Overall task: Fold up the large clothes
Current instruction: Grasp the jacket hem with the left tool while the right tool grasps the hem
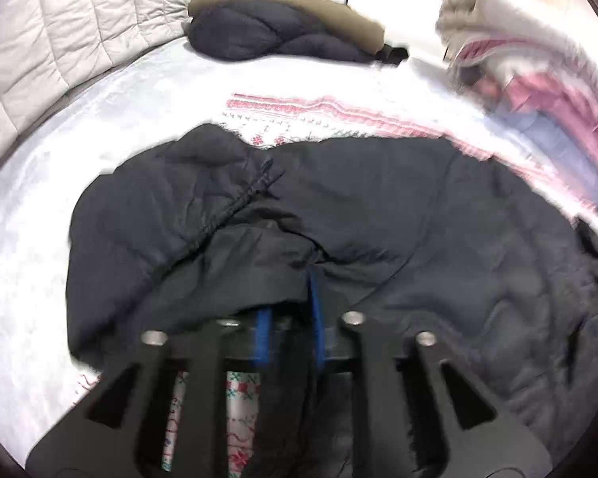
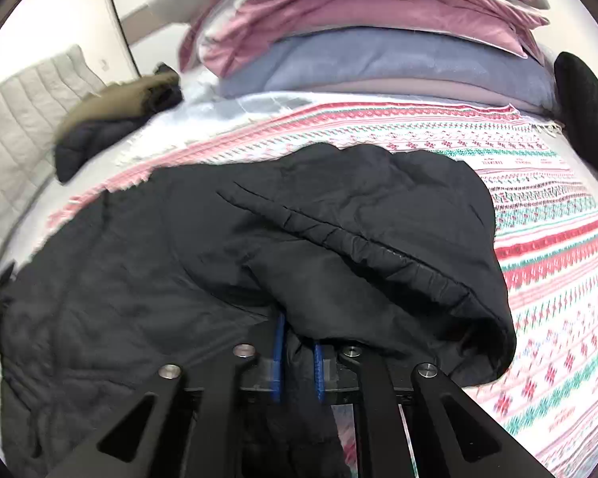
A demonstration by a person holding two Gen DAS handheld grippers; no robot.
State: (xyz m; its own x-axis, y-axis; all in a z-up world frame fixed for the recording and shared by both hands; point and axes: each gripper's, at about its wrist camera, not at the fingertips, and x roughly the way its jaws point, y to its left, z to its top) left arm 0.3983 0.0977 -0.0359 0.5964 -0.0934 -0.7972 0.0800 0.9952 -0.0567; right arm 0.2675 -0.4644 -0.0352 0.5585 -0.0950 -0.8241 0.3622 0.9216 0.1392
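The black padded jacket point(image 1: 339, 219) lies spread across the patterned blanket point(image 2: 558, 259) on the bed, its near hem bunched up right at both claws, with the rest of the body stretching away toward the far side. It looks soft, puffy and fairly light for its bulk; the shell seems smooth enough to slip, and the filling will probably spring back, so any fold may need pressing down to stay. A thin pinch of shell alone would likely slide out, so the stitched seam or a doubled hem edge appears the surer place to take hold. The left gripper point(image 1: 291, 310) has its blue pads point(image 1: 314, 298) drawn close together with a fold of the dark fabric draped over and between them; it appears to be clamped on the hem near the jacket's left part, beside the quilted seam. The right gripper point(image 2: 299, 352) likewise has its pads narrowly set with jacket cloth caught between them, at the near edge under the rolled right side. The two holds sit well apart along the hem, which suits lifting the near edge evenly. At the far left a second dark coat with an olive piece point(image 1: 283, 28) lies apart, and folded bedding point(image 2: 378, 40) is stacked at the far right.
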